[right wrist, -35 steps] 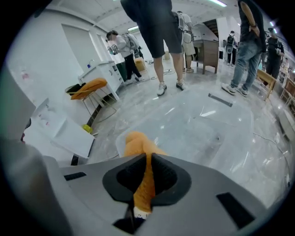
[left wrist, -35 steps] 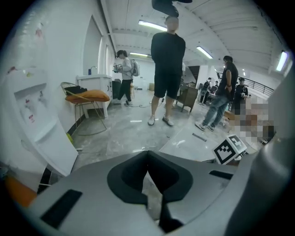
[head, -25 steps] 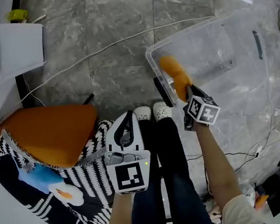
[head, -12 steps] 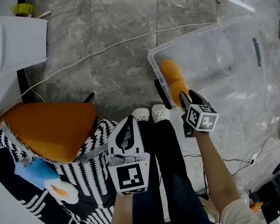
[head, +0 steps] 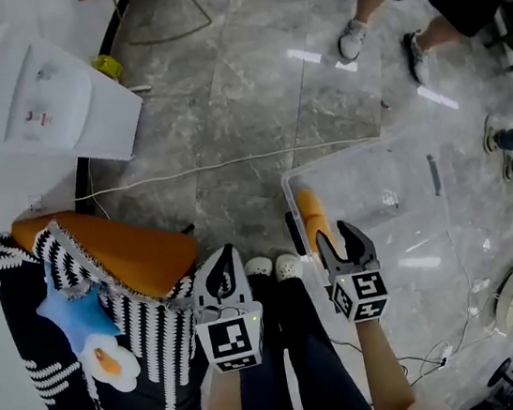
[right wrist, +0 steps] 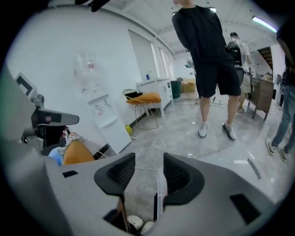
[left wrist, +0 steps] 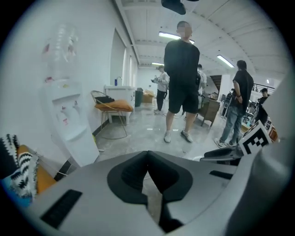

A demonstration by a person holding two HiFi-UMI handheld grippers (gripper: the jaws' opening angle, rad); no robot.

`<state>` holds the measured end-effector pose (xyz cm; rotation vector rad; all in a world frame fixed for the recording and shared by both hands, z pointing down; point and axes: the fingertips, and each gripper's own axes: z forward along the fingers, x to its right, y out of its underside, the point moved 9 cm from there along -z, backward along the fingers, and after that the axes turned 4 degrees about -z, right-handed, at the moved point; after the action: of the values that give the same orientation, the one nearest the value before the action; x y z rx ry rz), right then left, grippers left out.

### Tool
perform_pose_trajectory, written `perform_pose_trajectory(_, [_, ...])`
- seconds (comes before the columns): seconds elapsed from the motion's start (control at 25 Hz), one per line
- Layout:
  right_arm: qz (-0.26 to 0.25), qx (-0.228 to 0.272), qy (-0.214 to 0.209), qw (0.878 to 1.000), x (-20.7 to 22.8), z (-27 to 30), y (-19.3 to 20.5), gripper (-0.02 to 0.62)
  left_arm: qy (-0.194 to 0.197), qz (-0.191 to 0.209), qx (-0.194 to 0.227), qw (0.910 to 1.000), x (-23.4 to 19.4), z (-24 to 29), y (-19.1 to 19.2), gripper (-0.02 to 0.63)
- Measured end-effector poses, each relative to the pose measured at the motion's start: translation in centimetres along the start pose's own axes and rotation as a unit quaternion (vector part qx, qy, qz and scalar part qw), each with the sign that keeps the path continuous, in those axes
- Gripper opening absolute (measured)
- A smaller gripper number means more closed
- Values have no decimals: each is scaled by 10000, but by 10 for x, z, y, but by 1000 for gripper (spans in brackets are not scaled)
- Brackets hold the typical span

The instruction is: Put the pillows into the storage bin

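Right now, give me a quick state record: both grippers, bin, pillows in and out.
left gripper: shut, empty
right gripper: open, jaws have just been opening, nothing between them
bin: clear plastic, on the floor, top open
in bin: small orange pillow, along the left wall
not in bin: large orange pillow, striped cushion, blue cushion with a fried-egg design, all at the person's left
task status: one pillow in, others not yet moved
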<state>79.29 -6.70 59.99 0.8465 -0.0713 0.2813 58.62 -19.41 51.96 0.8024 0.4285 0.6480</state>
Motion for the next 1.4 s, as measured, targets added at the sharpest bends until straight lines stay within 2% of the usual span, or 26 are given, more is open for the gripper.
perform_pose_trajectory(0.2, [-551, 588, -411, 9959, -54, -70, -90, 216, -436, -227, 553, 9973, -10, -80, -60, 14])
perform_pose_trajectory(0.36, [-1058, 938, -862, 9862, -104, -114, -139, 219, -885, -440, 969, 9904, -24, -151, -88, 14])
perform_pose_trajectory(0.48, [-1457, 1149, -1325, 9737, -149, -133, -165, 219, -1367, -675, 1247, 9804, -41, -205, -91, 14])
perform_pose_trajectory(0.64, [-1973, 1327, -1969, 9511, -219, -152, -187, 222, -2070, -1057, 1504, 9609, -69, -280, -77, 14])
perform_pose_trajectory(0.76, [-2337, 1393, -2463, 9302, -281, -168, -190, 222, -2590, -1351, 1657, 9419, -94, -342, -55, 14])
perform_pose_trajectory(0.84, [-2571, 1402, -2802, 9142, -324, -177, -186, 224, -2979, -1555, 1722, 9260, -111, -384, -34, 14])
perform_pose_trajectory(1.04, [-3152, 1354, -3641, 8659, -440, -197, -162, 227, -3941, -2099, 1947, 8733, -155, -487, 27, 14])
perform_pose_trajectory(1.2, [-3422, 1270, -4075, 8371, -529, -221, -124, 232, -4431, -2397, 2009, 8402, -184, -567, 84, 14])
perform_pose_trajectory(1.4, [-3700, 1105, -4567, 8015, -640, -250, -72, 239, -4918, -2705, 1981, 8036, -217, -662, 151, 14])
